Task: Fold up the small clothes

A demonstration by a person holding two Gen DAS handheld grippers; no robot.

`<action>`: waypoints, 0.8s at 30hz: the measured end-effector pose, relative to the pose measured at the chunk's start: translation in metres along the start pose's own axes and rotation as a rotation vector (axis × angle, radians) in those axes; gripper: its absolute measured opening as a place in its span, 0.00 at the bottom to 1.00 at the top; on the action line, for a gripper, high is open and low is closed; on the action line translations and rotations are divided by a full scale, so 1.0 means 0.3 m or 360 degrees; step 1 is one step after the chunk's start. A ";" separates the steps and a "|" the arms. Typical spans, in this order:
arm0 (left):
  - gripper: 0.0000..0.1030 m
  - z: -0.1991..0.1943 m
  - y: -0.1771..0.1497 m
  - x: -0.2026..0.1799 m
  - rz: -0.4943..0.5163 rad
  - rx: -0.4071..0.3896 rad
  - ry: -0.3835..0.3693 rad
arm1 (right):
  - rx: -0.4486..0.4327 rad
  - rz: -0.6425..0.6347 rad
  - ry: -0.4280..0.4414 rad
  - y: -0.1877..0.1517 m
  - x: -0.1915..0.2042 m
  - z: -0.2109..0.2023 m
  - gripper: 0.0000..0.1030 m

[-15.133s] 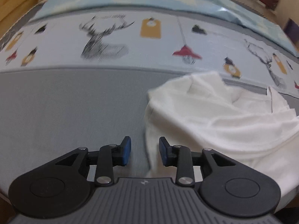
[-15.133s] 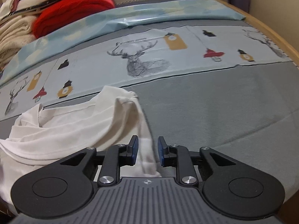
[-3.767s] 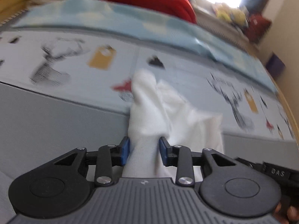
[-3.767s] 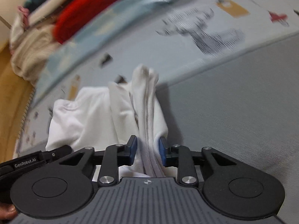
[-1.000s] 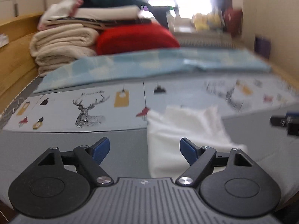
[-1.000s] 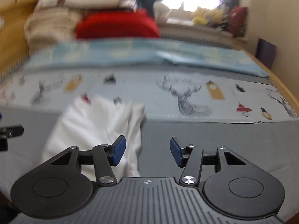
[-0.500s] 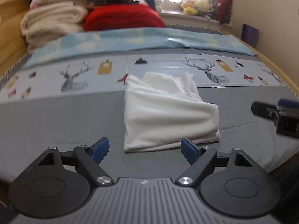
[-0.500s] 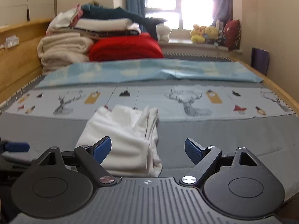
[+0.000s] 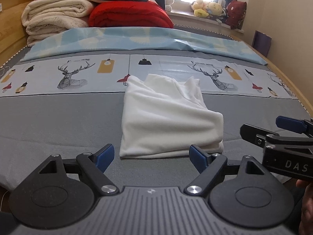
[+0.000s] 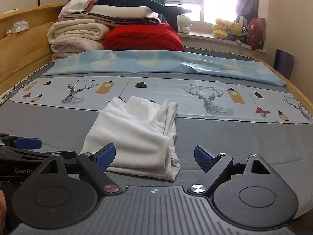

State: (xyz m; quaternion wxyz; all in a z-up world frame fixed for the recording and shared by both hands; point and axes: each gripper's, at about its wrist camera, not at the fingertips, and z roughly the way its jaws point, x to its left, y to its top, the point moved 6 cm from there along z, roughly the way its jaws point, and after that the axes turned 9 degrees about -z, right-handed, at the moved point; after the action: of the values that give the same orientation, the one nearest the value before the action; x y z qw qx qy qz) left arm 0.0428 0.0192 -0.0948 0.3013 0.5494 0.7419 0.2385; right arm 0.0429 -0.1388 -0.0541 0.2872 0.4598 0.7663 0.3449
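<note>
Both grippers stand released: the left gripper (image 9: 150,156) has its blue pads spread wide with nothing between them, and the right gripper (image 10: 154,156) is likewise spread and empty, just short of the folded white garment (image 9: 168,121). That garment lies as a rough rectangle on the grey bedspread (image 9: 49,121), its far end with loose, bunched corners reaching onto the printed sheet (image 9: 78,74).

Writing is sparse. In the left wrist view the right gripper's body, at the right edge, carries the white letters "DAS" — cut off by the frame. In the right wrist view the left gripper's arm, at the lower left, reads "GenRo", the rest hidden behind the right gripper's own linkage. The printed sheet shows deer heads, yellow tags, hanging lamps and small black shapes; a line of small lettering sits above each deer, too fine to read surely.

Beyond the printed sheet lies a pale blue patterned cover (image 10: 156,62). Behind it, against the wooden headboard (image 10: 23,45), stands a stack of cream blankets (image 10: 74,37) beside a red quilt (image 10: 142,37), with white, dark and teal bedding piled on top. Soft toys (image 10: 227,29) sit on the windowsill under a bright window. A dark purple panel (image 10: 283,62) leans at the right wall.

Nothing lies between either gripper and the garment — only bare grey bedspread.
</note>
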 end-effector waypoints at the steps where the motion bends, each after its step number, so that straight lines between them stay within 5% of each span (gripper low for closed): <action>1: 0.85 0.002 0.000 0.000 0.0004 0.0002 0.0000 | 0.0003 -0.0002 0.0004 0.001 0.004 0.003 0.86; 24: 0.85 0.019 -0.012 -0.008 0.0018 0.0021 0.0004 | 0.0033 0.0007 0.0032 -0.001 0.008 0.021 0.86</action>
State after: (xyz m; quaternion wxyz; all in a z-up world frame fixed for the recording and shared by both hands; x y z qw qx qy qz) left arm 0.0450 0.0159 -0.1009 0.2952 0.5552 0.7409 0.2359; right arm 0.0466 -0.1352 -0.0585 0.2739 0.4607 0.7717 0.3422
